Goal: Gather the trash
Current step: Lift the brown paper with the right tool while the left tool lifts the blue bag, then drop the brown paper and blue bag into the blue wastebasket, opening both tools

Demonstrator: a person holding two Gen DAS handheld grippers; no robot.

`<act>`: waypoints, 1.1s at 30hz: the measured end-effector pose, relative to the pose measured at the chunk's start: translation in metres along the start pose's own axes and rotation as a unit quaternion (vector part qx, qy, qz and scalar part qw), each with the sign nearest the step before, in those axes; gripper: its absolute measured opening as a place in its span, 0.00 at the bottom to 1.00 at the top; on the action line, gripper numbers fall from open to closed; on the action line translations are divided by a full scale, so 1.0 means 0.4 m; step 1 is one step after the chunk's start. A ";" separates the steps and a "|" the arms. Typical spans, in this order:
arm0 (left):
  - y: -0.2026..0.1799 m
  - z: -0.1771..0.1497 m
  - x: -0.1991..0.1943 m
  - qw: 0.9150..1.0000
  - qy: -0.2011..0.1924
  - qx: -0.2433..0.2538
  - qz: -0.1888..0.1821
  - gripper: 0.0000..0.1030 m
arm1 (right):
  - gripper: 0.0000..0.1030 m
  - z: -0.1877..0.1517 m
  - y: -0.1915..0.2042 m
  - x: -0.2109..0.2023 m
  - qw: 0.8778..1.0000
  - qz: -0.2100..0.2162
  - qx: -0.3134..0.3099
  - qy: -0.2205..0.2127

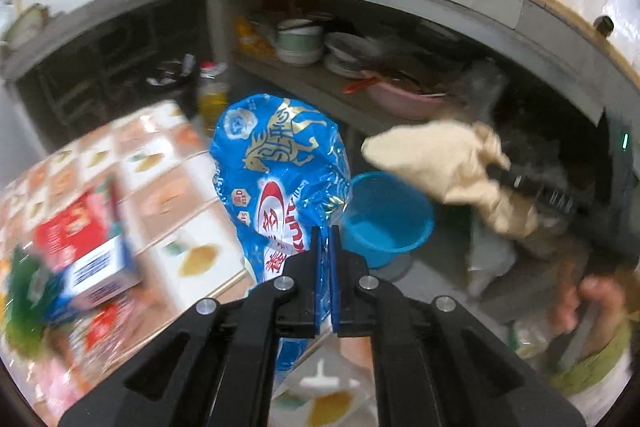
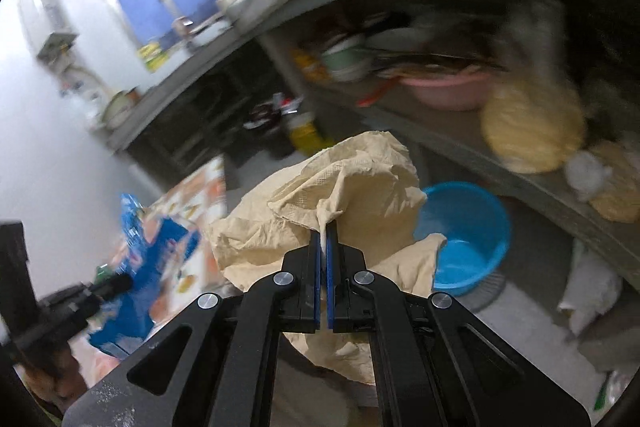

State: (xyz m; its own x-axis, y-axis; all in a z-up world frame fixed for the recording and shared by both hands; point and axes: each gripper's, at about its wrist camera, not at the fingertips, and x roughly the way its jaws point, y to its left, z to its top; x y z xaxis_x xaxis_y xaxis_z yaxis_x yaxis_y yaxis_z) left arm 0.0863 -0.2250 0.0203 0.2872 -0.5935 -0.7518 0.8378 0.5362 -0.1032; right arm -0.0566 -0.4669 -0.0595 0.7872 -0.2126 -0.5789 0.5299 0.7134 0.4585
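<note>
Fingers of the left gripper (image 1: 325, 239) are pressed together on the lower edge of a blue plastic wrapper (image 1: 280, 171), which stands up from the pinch, glossy and creased, printed with a gold horse figure, a red oval logo and white characters. Across in the right wrist view, the right gripper (image 2: 324, 239) is likewise clamped tight, nipping a fold of a crumpled beige paper napkin (image 2: 336, 195); the paper balloons out above and to both sides of the blue pads, soft and wrinkled with an embossed texture.

Both grippers tilt downward over the floor, side by side, each showing up in the other's camera: the napkin and the black right tool at the right of the left view, the wrapper at the lower left of the right view. Beyond them a blue plastic basin (image 2: 468, 235) sits on the floor below a grey shelf (image 1: 320, 83) stacked with dishes and a pink bowl (image 2: 448, 89).

A patterned tablecloth (image 1: 168, 179) with a red-and-white box (image 1: 84, 247) lies left, badly smeared by motion blur. Shelf contents at right are too blurred to identify.
</note>
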 end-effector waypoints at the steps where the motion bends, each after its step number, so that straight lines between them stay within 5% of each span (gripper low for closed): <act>1: -0.009 0.025 0.026 1.000 0.010 -0.003 -0.014 0.03 | 0.01 -0.002 -0.015 0.002 1.000 -0.012 0.003 -0.001; 9: -0.057 0.153 0.333 0.985 0.139 -0.054 -0.085 0.03 | 0.01 -0.039 -0.162 0.095 0.995 -0.081 0.054 0.021; 14: -0.081 0.206 0.573 0.960 0.223 -0.109 -0.126 0.03 | 0.01 -0.063 -0.240 0.185 0.988 -0.122 0.083 0.041; 23: -0.151 0.250 0.918 0.936 0.294 -0.140 -0.134 0.03 | 0.01 -0.081 -0.320 0.378 0.977 -0.165 0.119 0.066; 29: -0.192 0.242 1.046 0.934 0.319 -0.111 -0.115 0.04 | 0.01 -0.062 -0.343 0.495 0.971 -0.195 0.107 0.089; 33: -0.182 0.234 1.104 0.926 0.336 -0.129 -0.115 0.25 | 0.07 -0.058 -0.368 0.523 0.970 -0.197 0.107 0.093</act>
State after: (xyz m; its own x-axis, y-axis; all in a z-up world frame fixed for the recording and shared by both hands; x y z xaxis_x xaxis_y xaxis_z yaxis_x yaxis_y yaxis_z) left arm 0.1956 -0.5824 -0.2433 -0.3118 -0.2482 -0.9172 0.6775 0.6187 -0.3977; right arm 0.0229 -0.6007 -0.2637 0.4498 -0.3019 -0.8405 0.8472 0.4422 0.2946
